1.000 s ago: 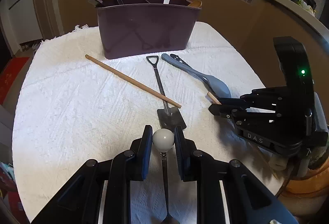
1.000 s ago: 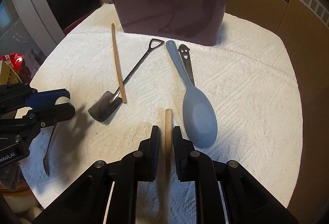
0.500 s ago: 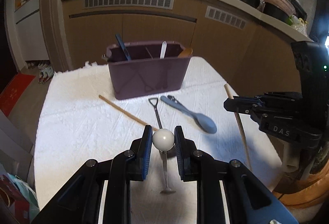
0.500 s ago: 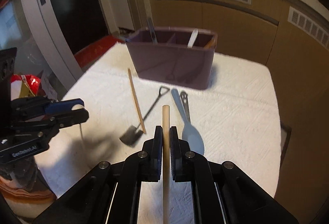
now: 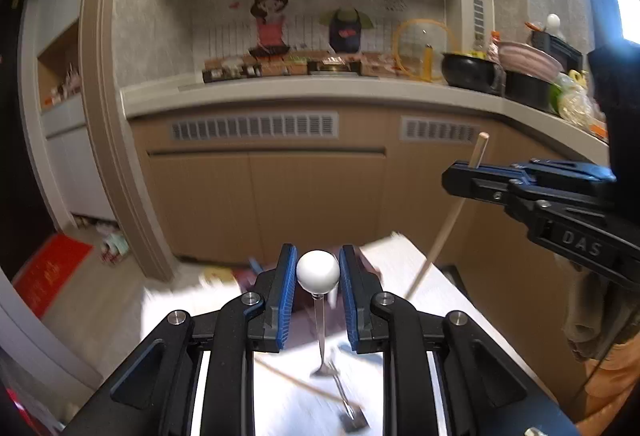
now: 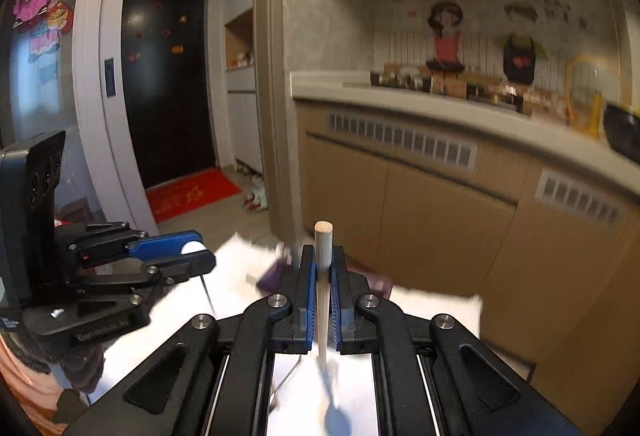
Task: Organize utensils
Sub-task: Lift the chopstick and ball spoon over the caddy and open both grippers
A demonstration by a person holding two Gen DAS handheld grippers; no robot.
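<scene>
My left gripper [image 5: 318,253] is shut on the white ball top [image 5: 318,273] of a thin metal utensil, whose shaft hangs down over the white cloth. My right gripper [image 6: 323,250] is shut on a wooden chopstick [image 6: 322,236] that stands upright between its blue pads. From the left wrist, the right gripper [image 5: 454,177] is on the right with the chopstick [image 5: 442,234] slanting down through it. The left gripper [image 6: 198,255] shows at the left of the right wrist view. The purple utensil holder [image 6: 274,275] is blurred and mostly hidden behind the fingers.
A second chopstick [image 5: 298,384] and a small shovel-shaped spoon [image 5: 354,419] lie on the white cloth [image 5: 436,300] below. A blue spoon [image 6: 337,423] lies under the right gripper. Cabinets and a cluttered counter [image 5: 320,92] stand behind the table.
Both grippers have risen well above the table and tilted upward, carrying the ball-topped utensil and the chopstick off the cloth. The holder has dropped low behind the fingers.
</scene>
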